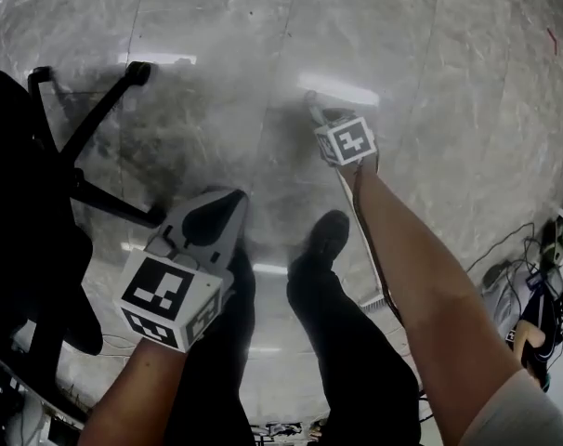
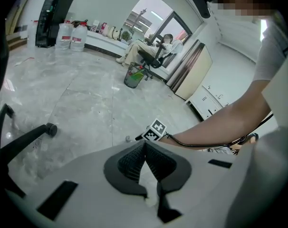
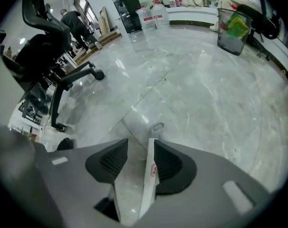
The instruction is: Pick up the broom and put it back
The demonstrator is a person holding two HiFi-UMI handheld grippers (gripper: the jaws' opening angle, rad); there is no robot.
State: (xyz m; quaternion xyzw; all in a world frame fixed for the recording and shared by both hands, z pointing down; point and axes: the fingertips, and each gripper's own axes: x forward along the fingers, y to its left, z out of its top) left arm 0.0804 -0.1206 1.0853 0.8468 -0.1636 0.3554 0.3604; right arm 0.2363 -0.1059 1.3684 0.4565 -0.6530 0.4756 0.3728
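No broom shows clearly in any view. My right gripper (image 1: 314,105) hangs low over the grey marble floor (image 1: 430,82), pointing steeply down, and its marker cube (image 1: 345,140) faces up. Its jaws stand open (image 3: 139,144) with bare floor between them. A white strip with a small pink mark runs along the inner side of one jaw; I cannot tell whether it belongs to the gripper. A small oval grey ring (image 3: 158,126) lies on the floor just past the jaw tips. My left gripper (image 1: 228,198) is nearer my legs, its jaws shut tip to tip (image 2: 145,144) on nothing.
A black office chair (image 1: 31,203) with a wheeled base (image 1: 137,72) stands at my left. My dark shoe (image 1: 328,235) is between the grippers. Cables and gear (image 1: 532,295) lie at the right. Farther off are a waste bin (image 3: 229,30), water bottles (image 2: 70,36) and a seated person (image 2: 153,46).
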